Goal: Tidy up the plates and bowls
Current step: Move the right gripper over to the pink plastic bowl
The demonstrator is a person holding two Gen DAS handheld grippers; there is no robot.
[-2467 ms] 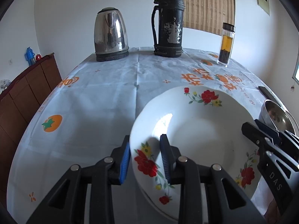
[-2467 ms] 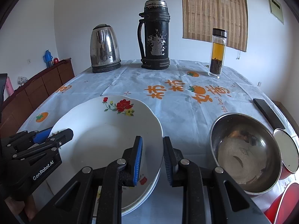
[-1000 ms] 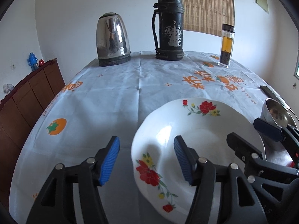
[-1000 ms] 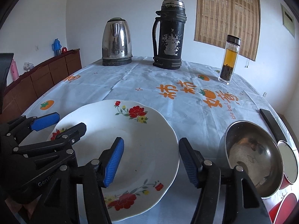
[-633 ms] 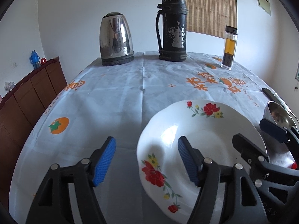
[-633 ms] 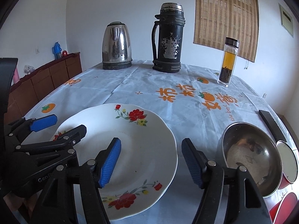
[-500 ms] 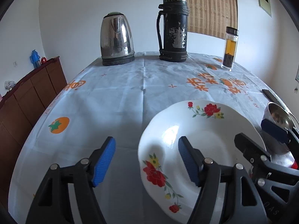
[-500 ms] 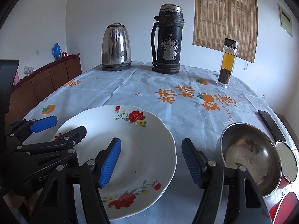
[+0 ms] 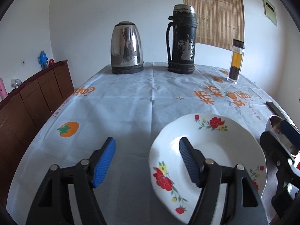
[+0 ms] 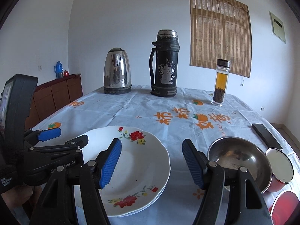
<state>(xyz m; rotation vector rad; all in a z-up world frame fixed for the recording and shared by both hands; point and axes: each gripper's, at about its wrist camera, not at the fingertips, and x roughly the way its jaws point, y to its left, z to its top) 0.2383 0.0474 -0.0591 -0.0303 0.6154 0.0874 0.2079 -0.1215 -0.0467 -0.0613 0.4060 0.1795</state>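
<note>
A white plate with red flowers [image 10: 142, 161] lies on the table on top of a second plate whose rim shows beneath it. In the left wrist view the plate [image 9: 221, 146] is at the lower right. My left gripper [image 9: 147, 144] is open, its fingers spread either side of the plate's left rim without touching it. My right gripper [image 10: 151, 144] is open too, spread over the plate's right rim, pads clear of it. A steel bowl [image 10: 238, 159] stands right of the plates. The left gripper [image 10: 69, 136] shows at the plate's left edge.
A red cup with a lid [image 10: 279, 170] touches the bowl's right side, with another red dish [image 10: 285, 206] below it. A black phone [image 10: 266, 136] lies near the right edge. Kettle [image 10: 117, 71], black thermos [image 10: 165, 63] and tea bottle [image 10: 220, 82] stand at the back. A wooden cabinet [image 9: 37, 97] runs along the left.
Both grippers were shut on the plate's rims; they have opened wide and drawn back a little. The right gripper has since risen and tipped up. The plate stays on the stack.
</note>
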